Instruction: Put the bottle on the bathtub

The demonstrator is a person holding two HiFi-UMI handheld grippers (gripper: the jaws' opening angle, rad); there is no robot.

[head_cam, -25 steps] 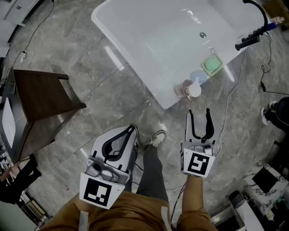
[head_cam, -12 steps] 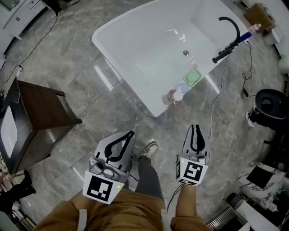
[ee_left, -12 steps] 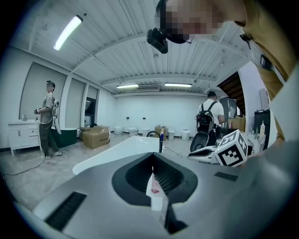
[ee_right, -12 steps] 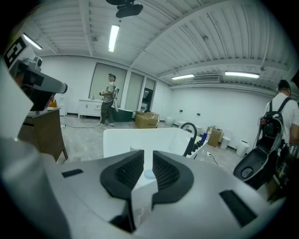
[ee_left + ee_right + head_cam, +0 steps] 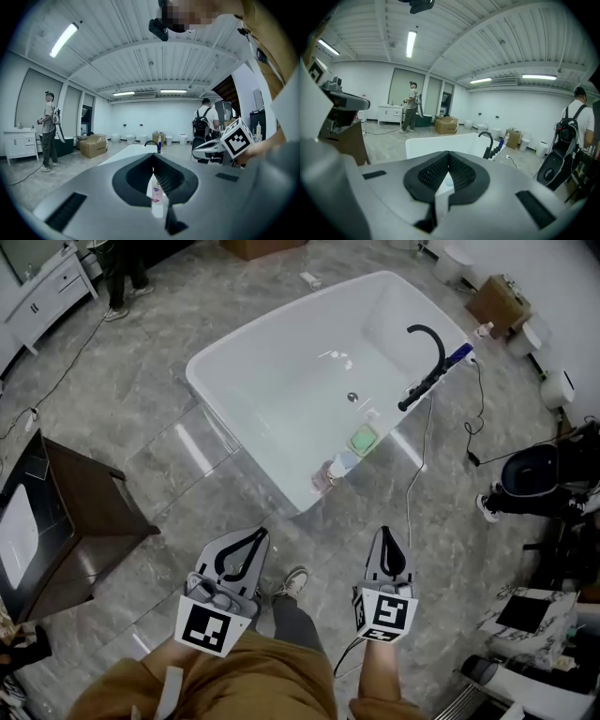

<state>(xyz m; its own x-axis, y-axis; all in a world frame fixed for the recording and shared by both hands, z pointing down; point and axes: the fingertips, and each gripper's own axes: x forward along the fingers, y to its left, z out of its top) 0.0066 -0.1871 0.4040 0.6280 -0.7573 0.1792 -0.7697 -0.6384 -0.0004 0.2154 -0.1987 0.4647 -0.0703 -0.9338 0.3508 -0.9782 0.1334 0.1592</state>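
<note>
- Head view: the bottle [image 5: 336,470] stood upright on the near rim of the white bathtub [image 5: 281,381], with a green pad [image 5: 364,439] just beside it at one o'clock and the black faucet [image 5: 427,352] farther along the same way.
- The left gripper [image 5: 260,532] was well apart from the bottle, at its seven o'clock. Its jaw tips met and it carried nothing.
- The right gripper [image 5: 385,531] was at the bottle's five o'clock. Its jaws had just been closing and stood pressed together with nothing between them.
- A dark wooden table [image 5: 75,521] stood at the left gripper's nine o'clock.
- Left gripper view: the left gripper [image 5: 153,157] had its tips touching. Through the hollow below them the distant bottle [image 5: 156,197] showed, ungripped, with the bathtub [image 5: 126,151] at eleven o'clock.
- Right gripper view: the right gripper [image 5: 447,153] was closed and empty, with the bathtub [image 5: 440,140] and faucet [image 5: 487,140] beyond at twelve to one o'clock.
</note>
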